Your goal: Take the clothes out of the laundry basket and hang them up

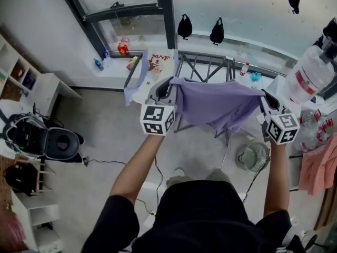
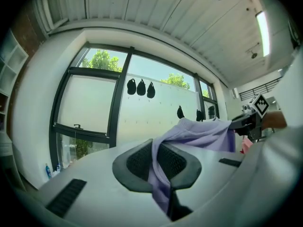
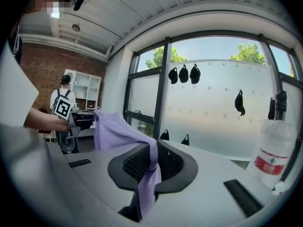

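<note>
Now the purple garment (image 1: 216, 103) hangs spread in the air between the two hand-held grippers, out in front of the person and above the floor. The left hand-held gripper (image 1: 166, 87) is closed tight on the garment's upper left edge. In the left gripper view the cloth runs pinched between the two dark pads (image 2: 139, 162) and trails out below them. The right hand-held gripper (image 1: 267, 99) is clamped the same way on the upper right edge, with a strip of purple cloth squeezed between its jaws and hanging down from them. The middle of the garment sags between the two grips.

Just beyond it, near the window, stands a metal drying rack (image 1: 206, 65); whether the cloth touches the rack cannot be told. Black caps (image 1: 184, 26) hang against the frosted pane above. At the right are a clear plastic bottle (image 1: 310, 77) with a red label and a pink cloth (image 1: 318, 166). A small fan (image 1: 253, 156) sits on the floor below the right arm.
</note>
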A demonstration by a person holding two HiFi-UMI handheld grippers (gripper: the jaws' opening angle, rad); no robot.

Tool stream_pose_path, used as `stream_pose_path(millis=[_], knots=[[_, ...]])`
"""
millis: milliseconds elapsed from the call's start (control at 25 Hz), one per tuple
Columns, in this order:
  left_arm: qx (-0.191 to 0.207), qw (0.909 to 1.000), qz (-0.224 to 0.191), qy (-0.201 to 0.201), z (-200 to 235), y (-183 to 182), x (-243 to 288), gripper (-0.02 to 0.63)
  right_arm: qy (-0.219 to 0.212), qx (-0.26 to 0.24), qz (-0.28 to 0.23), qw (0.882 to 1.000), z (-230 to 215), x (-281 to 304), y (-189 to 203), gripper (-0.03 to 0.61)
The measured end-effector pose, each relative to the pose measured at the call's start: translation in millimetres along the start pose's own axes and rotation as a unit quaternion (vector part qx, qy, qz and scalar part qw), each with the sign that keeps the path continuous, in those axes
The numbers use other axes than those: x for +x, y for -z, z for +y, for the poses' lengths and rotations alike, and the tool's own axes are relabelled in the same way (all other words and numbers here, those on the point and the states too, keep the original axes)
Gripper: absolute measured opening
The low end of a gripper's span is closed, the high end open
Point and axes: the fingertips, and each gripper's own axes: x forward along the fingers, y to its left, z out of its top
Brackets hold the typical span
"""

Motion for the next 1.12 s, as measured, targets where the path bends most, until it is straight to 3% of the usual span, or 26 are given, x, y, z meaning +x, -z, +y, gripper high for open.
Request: stream_pose_path(millis=[320,640,920,1120], knots=[[0.017,0.9996,0.019,0.013,46.0,-0.8,67.7,0.02,0.033,-0.042,0.016,0.998,-24.4,67.5,-14.1,0.018],[0.038,0.9978,0.054,0.009,81.4,14.0,167.3,0.02,0.034,-0.02,0.023,0.999,-79.0,155.2,-9.1,0.019],[0.057,0.9925,0.106,0.022,101.4,51.6,265.1,0.02,0.034,0.018,0.048,0.998,-138.8,232.3,18.6,0.02],[0.073,0.984,0.16,0.027,115.9,100.8,328.6,0.02,0.031,0.047,0.079,0.995,-172.0,285.2,57.5,0.02]])
